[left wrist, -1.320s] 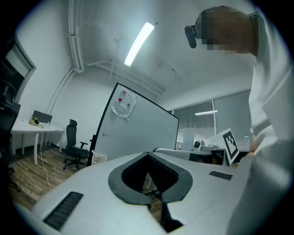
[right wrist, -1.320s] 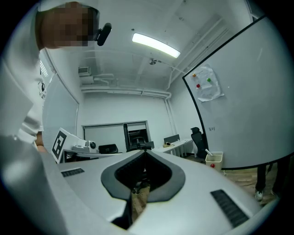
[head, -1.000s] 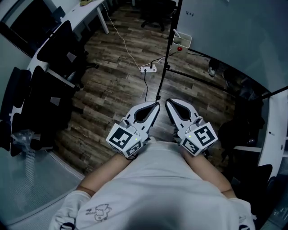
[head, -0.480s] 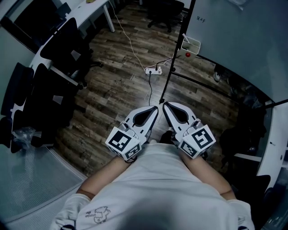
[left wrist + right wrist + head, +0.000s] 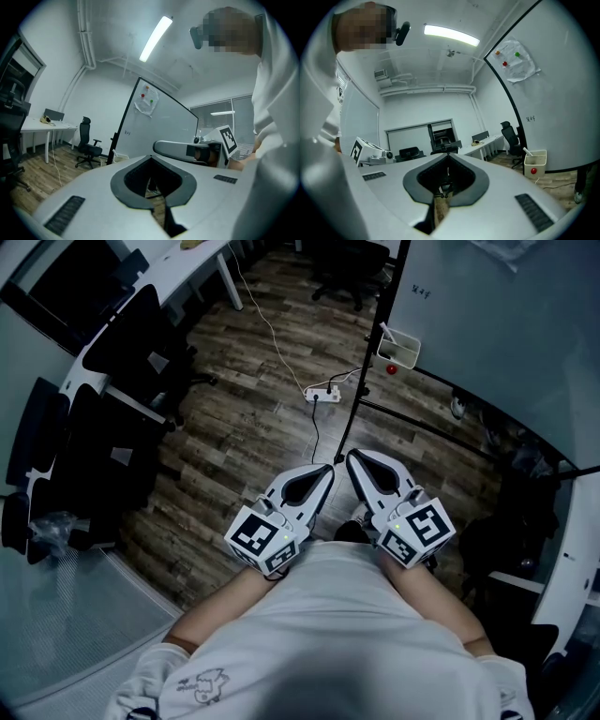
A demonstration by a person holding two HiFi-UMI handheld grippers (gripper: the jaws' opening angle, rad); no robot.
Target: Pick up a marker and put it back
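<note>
1. Head view: left hand-held gripper [image 5: 326, 469] and right hand-held gripper [image 5: 353, 457] held close against the torso, side by side, tips angled toward each other over the wooden floor [image 5: 244, 427]. Each pressed together, pinching nothing. Farther off, a small tray [image 5: 400, 347] hung at the lower edge of the whiteboard [image 5: 487, 324]; contents too small to tell here. A power strip [image 5: 322, 393] lies on the floor between.
2. Left gripper view: jaws closed tip to tip, with nothing between. Whiteboard ahead, an office chair [image 5: 87, 146] left of it, and the right hand-held gripper just beside at right.
3. Right gripper view: jaws closed, empty. Well apart, at right, the tray on the whiteboard's lower edge, with a pale marker [image 5: 526, 151] standing tilted at its left end and a red round piece [image 5: 533, 171] on its front.
</note>
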